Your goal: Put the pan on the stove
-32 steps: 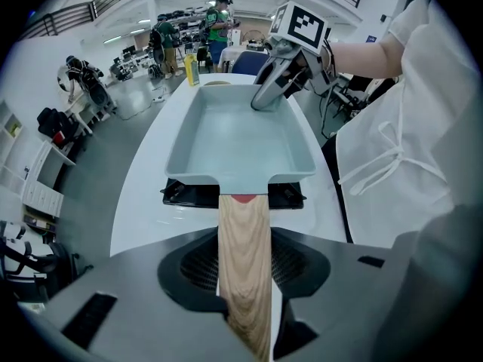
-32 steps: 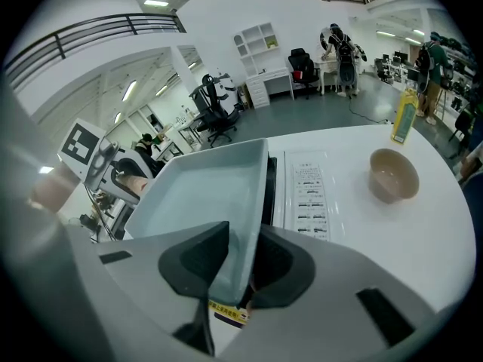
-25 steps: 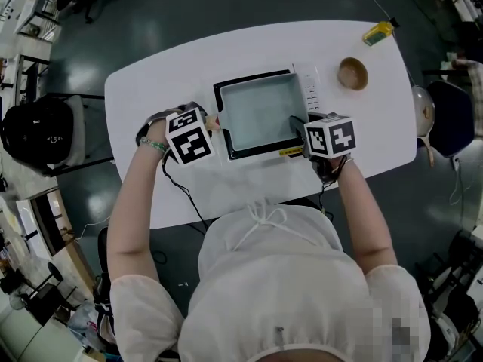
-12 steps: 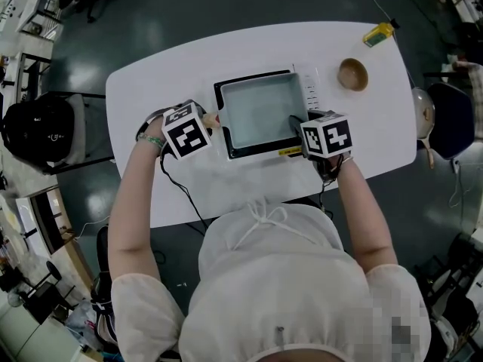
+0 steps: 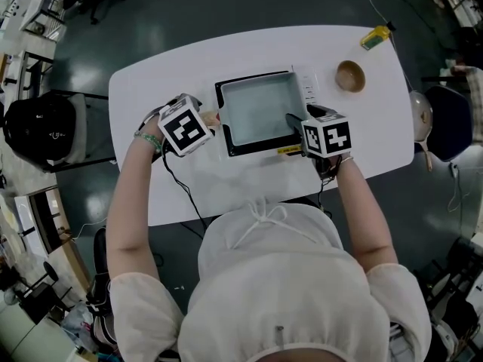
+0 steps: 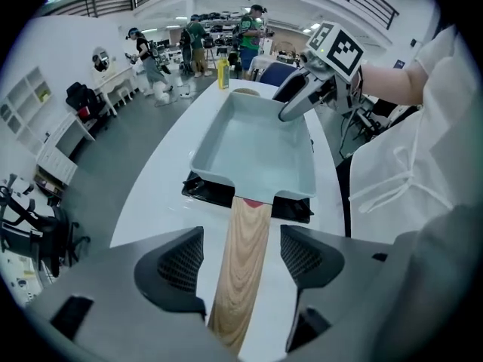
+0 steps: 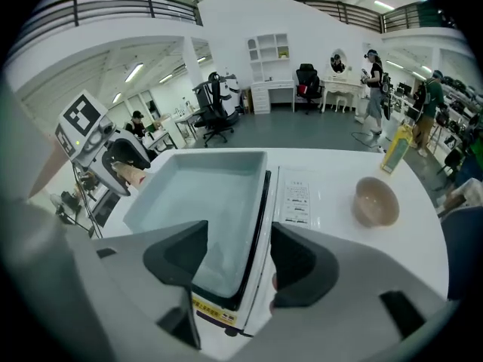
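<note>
The pale blue square pan (image 5: 260,110) sits on the black stove (image 5: 253,151), which has a white control strip on its right. The pan's wooden handle (image 6: 243,270) points left and lies between the jaws of my left gripper (image 6: 241,259). Those jaws are opening, and a gap shows on each side of the handle. My right gripper (image 7: 238,259) straddles the pan's right rim (image 7: 253,202). Its jaws are opening too, with neither pad pressing on the rim. In the head view the left gripper (image 5: 210,121) is at the stove's left and the right gripper (image 5: 296,124) at its front right corner.
A brown bowl (image 5: 351,75) stands on the white table (image 5: 181,194) right of the stove. A yellow bottle (image 5: 376,38) lies near the far right edge. Chairs stand around the table, and people stand far off across the room.
The left gripper's marker cube has tilted and shifted slightly up and to the right. The right gripper and the pan have stayed where they were.
</note>
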`<state>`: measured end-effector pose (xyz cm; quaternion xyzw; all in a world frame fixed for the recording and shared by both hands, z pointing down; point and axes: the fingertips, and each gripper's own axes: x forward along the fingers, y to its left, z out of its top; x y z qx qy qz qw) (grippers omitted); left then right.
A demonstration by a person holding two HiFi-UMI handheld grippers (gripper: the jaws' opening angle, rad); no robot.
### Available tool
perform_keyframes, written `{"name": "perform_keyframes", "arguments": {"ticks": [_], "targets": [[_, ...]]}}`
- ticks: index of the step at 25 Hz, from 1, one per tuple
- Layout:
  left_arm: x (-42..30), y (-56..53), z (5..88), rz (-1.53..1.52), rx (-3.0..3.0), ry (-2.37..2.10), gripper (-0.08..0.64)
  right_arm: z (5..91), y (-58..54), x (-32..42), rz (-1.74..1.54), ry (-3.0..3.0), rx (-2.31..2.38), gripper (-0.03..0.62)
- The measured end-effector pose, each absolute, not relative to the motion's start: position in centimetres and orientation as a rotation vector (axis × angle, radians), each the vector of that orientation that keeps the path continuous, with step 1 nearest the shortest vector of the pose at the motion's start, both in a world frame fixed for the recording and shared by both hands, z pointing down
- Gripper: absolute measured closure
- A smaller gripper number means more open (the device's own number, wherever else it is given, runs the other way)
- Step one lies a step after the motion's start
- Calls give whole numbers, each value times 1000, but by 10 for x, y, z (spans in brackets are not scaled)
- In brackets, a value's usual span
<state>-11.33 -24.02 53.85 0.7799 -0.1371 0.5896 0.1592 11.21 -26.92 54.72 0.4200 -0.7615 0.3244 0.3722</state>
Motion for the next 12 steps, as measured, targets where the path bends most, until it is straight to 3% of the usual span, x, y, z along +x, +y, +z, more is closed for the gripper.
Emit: {"name": "perform_keyframes", "arguments": {"ticks": [7, 12], "targets": [[-112, -240, 500, 1642, 2322, -524, 239, 518, -270, 113, 775, -2029, 1121, 347], [-128, -310, 505, 1581, 2387, -750, 417, 535, -337, 102, 667, -2102, 1134, 446]]}}
